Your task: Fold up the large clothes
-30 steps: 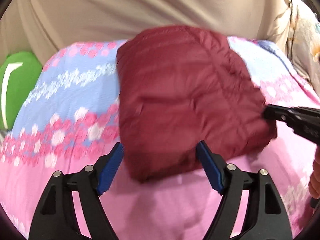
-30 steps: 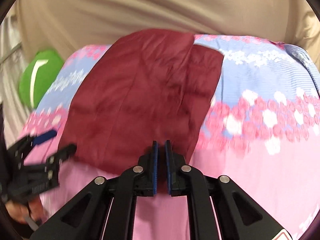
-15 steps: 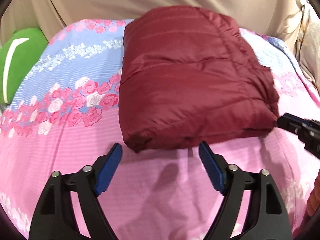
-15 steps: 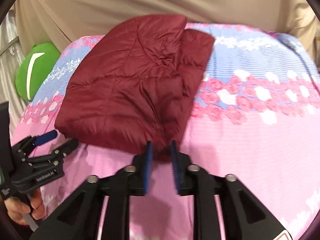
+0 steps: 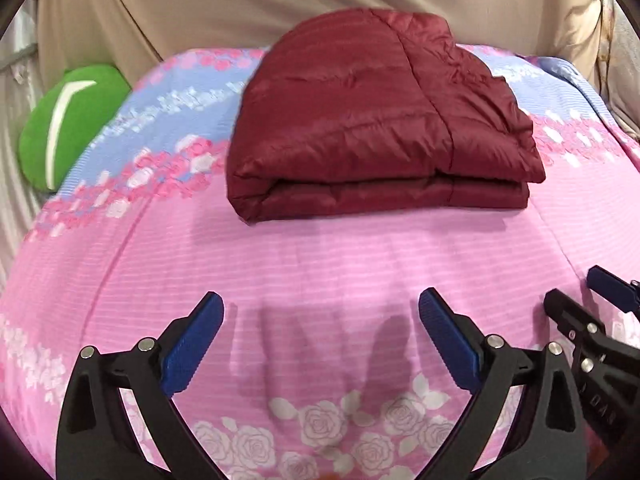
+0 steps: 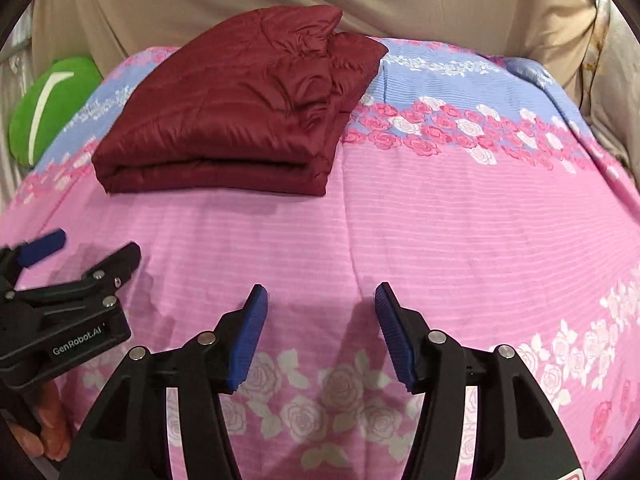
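A maroon quilted jacket [image 5: 372, 120] lies folded into a thick, roughly square bundle on a bed covered with a pink, blue and white rose-print sheet [image 5: 320, 264]. In the left wrist view the bundle sits towards the far side of the bed, its doubled front edge facing the camera and its stacked layers plainly visible; in the right wrist view the same bundle lies at the upper left, with a puffy, wrinkled flap bunched along its right side. Neither gripper touches it — both hang over the bare pink part of the sheet, well apart from the jacket. The left gripper [image 5: 322, 330] stands wide, its blue pads [image 5: 192, 346] far apart with only sheet between them, and its jaws have just been opening. The right gripper [image 6: 318, 334] is also parted, somewhat less widely, nothing between its pads; its jaws too have just been opening. Each gripper shows in the other's view: the right one at the right edge of the left view, the left one at the left edge of the right view, where fingers of the person's hand [image 6: 44, 428] curl under its black body. A green cushion [image 5: 68, 120] with a white stripe sits off the bed's far left corner, and a beige curtain [image 5: 240, 8] hangs behind the bed — creased into long folds.
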Demonstrator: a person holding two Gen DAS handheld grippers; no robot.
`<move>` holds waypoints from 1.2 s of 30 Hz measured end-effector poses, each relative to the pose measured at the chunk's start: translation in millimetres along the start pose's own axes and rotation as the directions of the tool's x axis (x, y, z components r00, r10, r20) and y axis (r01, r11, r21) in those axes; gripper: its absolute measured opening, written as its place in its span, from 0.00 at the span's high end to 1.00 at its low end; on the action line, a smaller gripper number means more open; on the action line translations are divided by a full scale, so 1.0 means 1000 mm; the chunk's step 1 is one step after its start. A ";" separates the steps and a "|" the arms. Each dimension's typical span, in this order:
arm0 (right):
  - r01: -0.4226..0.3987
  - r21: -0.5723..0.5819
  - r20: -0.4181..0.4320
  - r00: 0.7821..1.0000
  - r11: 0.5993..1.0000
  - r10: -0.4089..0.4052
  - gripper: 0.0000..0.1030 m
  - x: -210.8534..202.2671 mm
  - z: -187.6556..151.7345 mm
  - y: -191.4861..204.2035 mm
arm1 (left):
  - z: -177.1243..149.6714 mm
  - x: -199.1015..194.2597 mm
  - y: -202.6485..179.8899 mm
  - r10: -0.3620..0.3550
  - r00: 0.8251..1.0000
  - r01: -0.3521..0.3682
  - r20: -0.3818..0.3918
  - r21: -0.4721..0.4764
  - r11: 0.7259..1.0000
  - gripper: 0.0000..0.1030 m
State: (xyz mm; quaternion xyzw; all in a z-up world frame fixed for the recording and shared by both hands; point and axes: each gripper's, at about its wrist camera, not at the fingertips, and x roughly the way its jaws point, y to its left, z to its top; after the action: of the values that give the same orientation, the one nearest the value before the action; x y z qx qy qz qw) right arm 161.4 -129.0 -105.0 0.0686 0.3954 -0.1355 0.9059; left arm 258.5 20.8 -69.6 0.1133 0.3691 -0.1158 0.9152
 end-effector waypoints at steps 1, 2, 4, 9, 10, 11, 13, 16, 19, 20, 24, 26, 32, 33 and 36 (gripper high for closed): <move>0.004 -0.006 0.011 1.000 1.000 -0.004 0.42 -0.001 0.000 0.001 | -0.001 -0.002 0.000 0.014 1.000 -0.014 0.011 -0.005 1.000 0.07; 0.003 -0.008 0.018 1.000 1.000 -0.003 0.42 -0.003 0.000 0.002 | -0.002 -0.004 0.001 0.021 1.000 -0.021 0.020 -0.019 1.000 0.07; -0.004 -0.015 0.019 1.000 1.000 0.005 0.41 -0.003 -0.002 0.004 | -0.003 -0.006 0.002 0.016 1.000 -0.015 0.025 -0.036 0.999 0.07; -0.001 -0.020 0.025 1.000 1.000 0.002 0.41 -0.006 -0.007 0.011 | -0.005 -0.008 -0.003 0.025 0.999 -0.024 0.039 -0.022 0.999 0.07; -0.002 -0.018 0.025 1.000 1.000 0.002 0.40 -0.006 -0.007 0.011 | -0.005 -0.009 -0.005 0.024 0.999 -0.023 0.042 -0.017 1.000 0.07; -0.003 -0.013 0.024 1.000 1.000 0.003 0.40 -0.005 -0.007 0.010 | -0.005 -0.009 -0.006 0.027 0.999 -0.027 0.046 -0.012 1.000 0.07; -0.004 -0.004 0.021 1.000 1.000 0.005 0.40 -0.004 -0.007 0.008 | -0.006 -0.011 -0.009 0.029 0.998 -0.029 0.049 -0.003 1.000 0.07; -0.005 -0.003 0.021 1.000 1.000 0.005 0.40 -0.004 -0.007 0.007 | -0.005 -0.010 -0.010 0.042 0.998 -0.042 0.048 0.005 0.999 0.07; -0.004 -0.004 0.021 1.000 1.000 0.004 0.40 -0.004 -0.007 0.007 | -0.005 -0.010 -0.010 0.043 0.998 -0.044 0.049 0.005 0.999 0.07; -0.006 -0.003 0.021 1.000 1.000 0.006 0.40 -0.004 -0.007 0.007 | -0.005 -0.010 -0.011 0.045 0.998 -0.045 0.050 0.006 0.999 0.07; -0.001 -0.001 0.020 1.000 1.000 0.001 0.40 -0.003 -0.007 0.006 | -0.005 -0.010 -0.012 0.054 0.997 -0.054 0.050 0.011 0.998 0.07; 0.002 0.001 0.018 1.000 1.000 -0.002 0.40 -0.003 -0.007 0.006 | -0.005 -0.010 -0.013 0.059 0.997 -0.060 0.049 0.013 0.998 0.07; 0.004 0.010 0.021 1.000 1.000 -0.004 0.40 -0.004 -0.007 0.006 | -0.006 -0.010 -0.016 0.069 0.996 -0.070 0.052 0.022 0.997 0.07; 0.003 0.011 0.021 1.000 1.000 -0.003 0.40 -0.004 -0.007 0.006 | -0.006 -0.010 -0.016 0.067 0.996 -0.069 0.052 0.020 0.997 0.07; 0.004 0.011 0.021 1.000 1.000 -0.004 0.40 -0.004 -0.007 0.006 | -0.006 -0.010 -0.016 0.064 0.997 -0.064 0.046 0.016 0.998 0.07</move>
State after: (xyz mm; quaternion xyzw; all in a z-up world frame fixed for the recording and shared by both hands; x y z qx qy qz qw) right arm 155.7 -121.2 -107.2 0.0714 0.3854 -0.1400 0.9093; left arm 242.8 8.8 -68.6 0.1303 0.3433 -0.0921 0.9256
